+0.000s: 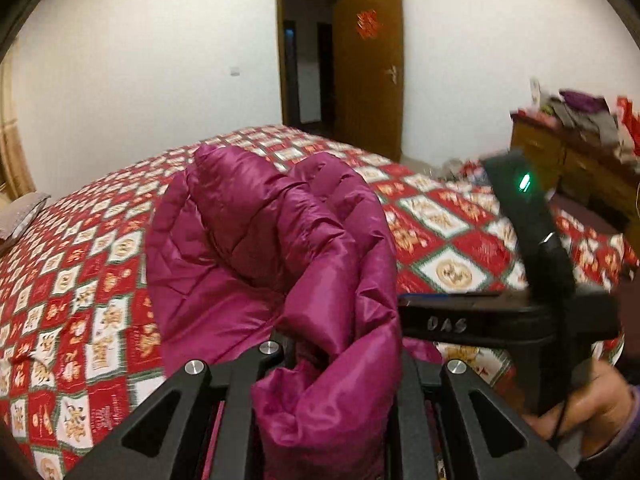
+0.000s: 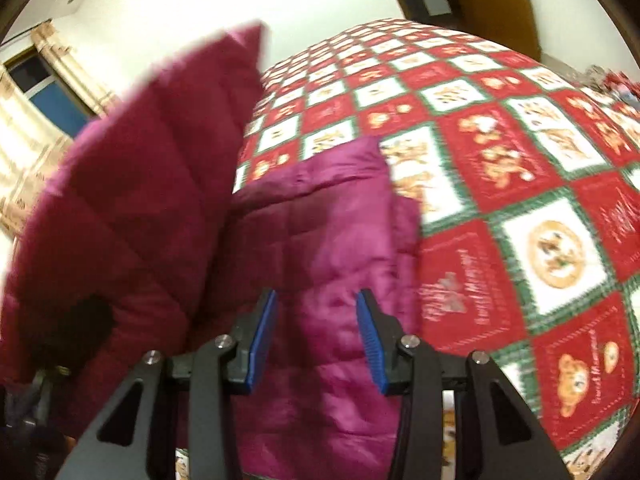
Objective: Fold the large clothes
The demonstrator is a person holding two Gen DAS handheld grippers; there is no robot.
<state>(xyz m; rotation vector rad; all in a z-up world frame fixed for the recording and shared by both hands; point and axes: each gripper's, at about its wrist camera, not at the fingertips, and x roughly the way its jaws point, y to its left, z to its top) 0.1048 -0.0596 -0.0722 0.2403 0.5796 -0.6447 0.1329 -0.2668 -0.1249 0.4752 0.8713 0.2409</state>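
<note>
Left wrist view: your left claw (image 1: 332, 364) is clamped on a bunched edge of the magenta down jacket (image 1: 256, 240), the fabric spilling up between the black arms at 6 o'clock and hiding the fingertips. The grip sits on an edge, likely so that lifting it carries a whole panel over instead of dragging the bulk. The rest of the jacket rises in a puffy ridge toward 12 o'clock, with its far part resting on the red-and-white patterned bedspread (image 1: 80, 280). At 3 o'clock your other hand (image 1: 588, 404) holds the right tool's handle just beside the garment.

In the right wrist view, your right claw (image 2: 316, 336) stands apart, blue pads (image 2: 262, 336) empty, hovering over the jacket's flat quilted part (image 2: 320, 240) on the bed. A raised flap fills 9 to 11 o'clock, blurred. The free claw looks placed to pin or catch the lower layer while the flap folds across, though that is a judgement.
</note>
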